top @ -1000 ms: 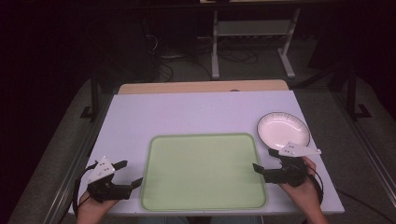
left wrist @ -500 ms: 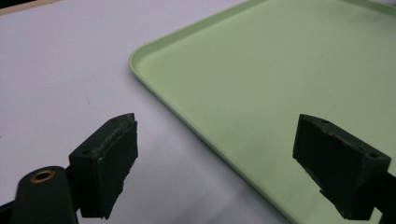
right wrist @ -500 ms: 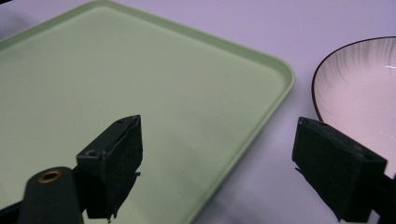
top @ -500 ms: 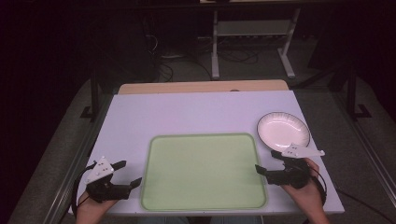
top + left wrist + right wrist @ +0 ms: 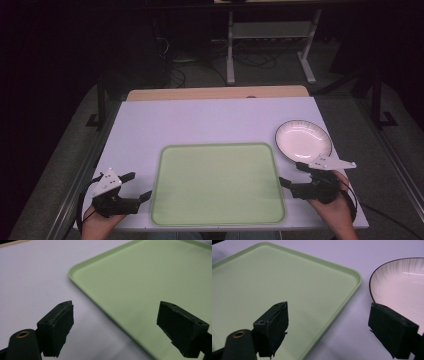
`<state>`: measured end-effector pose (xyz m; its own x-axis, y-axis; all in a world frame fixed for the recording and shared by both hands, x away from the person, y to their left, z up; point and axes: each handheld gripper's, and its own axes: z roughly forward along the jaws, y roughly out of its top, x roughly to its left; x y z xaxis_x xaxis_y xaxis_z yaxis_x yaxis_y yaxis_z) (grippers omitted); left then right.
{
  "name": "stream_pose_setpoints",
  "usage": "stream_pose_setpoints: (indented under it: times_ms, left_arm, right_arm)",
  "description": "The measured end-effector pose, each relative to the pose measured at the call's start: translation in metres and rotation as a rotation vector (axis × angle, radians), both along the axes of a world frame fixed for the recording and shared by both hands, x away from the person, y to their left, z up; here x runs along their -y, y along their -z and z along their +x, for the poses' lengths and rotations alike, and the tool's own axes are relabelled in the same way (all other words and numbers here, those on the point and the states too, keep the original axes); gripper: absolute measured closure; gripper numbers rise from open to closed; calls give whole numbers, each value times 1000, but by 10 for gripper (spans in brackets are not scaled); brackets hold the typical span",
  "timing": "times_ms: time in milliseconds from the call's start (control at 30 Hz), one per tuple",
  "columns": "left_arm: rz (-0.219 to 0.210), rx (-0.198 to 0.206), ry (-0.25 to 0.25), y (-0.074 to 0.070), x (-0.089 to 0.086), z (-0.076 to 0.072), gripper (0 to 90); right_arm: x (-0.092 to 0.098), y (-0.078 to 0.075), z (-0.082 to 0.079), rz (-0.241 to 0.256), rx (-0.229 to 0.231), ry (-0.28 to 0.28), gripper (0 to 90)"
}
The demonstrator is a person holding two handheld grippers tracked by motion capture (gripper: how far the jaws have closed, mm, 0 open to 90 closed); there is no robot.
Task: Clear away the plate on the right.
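Flanking the green tray (image 5: 217, 185), left gripper (image 5: 135, 186) jaws spread, right gripper (image 5: 291, 174) jaws spread beside white plate (image 5: 303, 140)

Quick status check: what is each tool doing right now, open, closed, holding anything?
Left tool: open, holding nothing, over the tray's left edge.
Right tool: open, holding nothing, between the tray and the plate.

Bright table, dark room

Overhead light falls evenly on the table (image 5: 210, 120) while the floor beyond its far edge stays dim. The plate (image 5: 402, 282) carries a thin glare streak. Both gripper views are soft, the near black jaws blurred, with faint shadows beneath them.
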<state>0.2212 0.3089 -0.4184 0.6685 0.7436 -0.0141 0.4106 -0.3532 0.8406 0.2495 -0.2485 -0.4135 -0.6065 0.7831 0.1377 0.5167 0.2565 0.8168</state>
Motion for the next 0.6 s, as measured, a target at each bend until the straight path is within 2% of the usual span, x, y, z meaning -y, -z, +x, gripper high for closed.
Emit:
stream_pose_setpoints:
  times_ms: [300,600]
  left_arm:
    - [4,-1,2,0,-1,0,139]
    - [2,-1,-3,0,-2,0,139]
  right_arm:
    - [22,-6,-4,18,-17,32,156]
    - [43,-12,-4,-1,-36,67,157]
